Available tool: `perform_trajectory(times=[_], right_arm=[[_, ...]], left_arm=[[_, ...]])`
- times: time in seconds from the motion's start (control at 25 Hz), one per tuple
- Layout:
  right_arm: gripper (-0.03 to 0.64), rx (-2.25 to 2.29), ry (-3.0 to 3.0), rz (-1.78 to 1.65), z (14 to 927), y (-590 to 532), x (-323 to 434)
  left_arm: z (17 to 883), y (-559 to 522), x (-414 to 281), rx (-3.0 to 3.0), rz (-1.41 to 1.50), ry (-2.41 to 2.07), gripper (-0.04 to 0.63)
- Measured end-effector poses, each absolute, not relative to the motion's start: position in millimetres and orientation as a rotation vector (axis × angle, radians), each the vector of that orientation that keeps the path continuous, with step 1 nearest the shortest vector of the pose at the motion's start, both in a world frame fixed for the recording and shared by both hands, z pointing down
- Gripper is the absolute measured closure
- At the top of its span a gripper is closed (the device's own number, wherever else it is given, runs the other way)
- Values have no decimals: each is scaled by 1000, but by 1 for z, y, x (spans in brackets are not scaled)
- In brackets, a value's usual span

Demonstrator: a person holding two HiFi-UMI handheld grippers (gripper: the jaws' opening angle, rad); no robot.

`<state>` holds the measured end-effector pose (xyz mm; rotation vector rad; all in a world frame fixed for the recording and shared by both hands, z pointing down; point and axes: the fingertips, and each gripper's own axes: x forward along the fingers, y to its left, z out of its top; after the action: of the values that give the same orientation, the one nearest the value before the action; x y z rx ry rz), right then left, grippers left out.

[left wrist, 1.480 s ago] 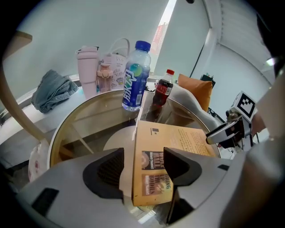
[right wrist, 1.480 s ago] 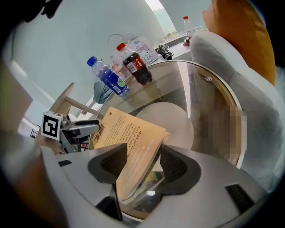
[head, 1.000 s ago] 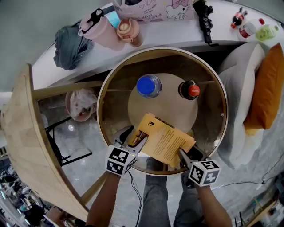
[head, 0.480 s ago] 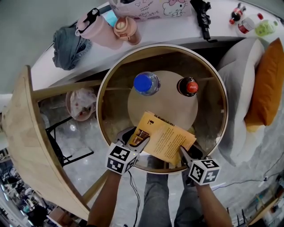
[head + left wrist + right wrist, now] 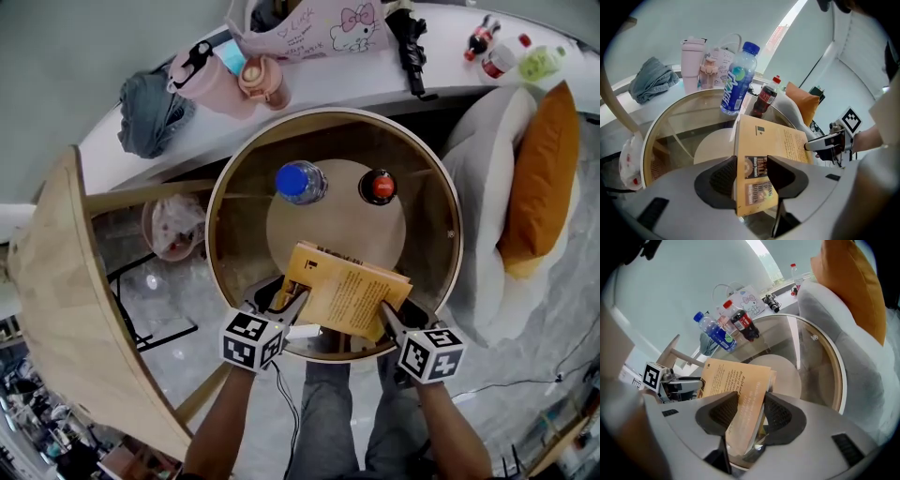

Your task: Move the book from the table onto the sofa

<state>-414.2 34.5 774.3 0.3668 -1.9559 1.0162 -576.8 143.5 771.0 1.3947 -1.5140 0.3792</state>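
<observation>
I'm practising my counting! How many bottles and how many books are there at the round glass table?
Bottles: 2, the blue-capped bottle and the red-capped bottle
Books: 1, the yellow book
Total at the round glass table: 3

pink cartoon-print bag (image 5: 292, 36) cut off by head view's top edge; print on orange paperback book (image 5: 347, 298) too small to read.

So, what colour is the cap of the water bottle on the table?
Blue; the cap shows best in the head view.
</observation>
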Motion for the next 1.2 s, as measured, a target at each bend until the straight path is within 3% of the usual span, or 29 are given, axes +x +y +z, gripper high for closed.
perform_trajectory(times=[0.56, 1.2], right_arm=[[439, 306, -2166, 913, 626, -38, -447], [449, 106, -2353, 799, 446, -105, -427]], left_arm=[[615, 84, -606, 1421, 321, -1720, 403], [424, 38, -566, 1374, 235, -1991, 403]])
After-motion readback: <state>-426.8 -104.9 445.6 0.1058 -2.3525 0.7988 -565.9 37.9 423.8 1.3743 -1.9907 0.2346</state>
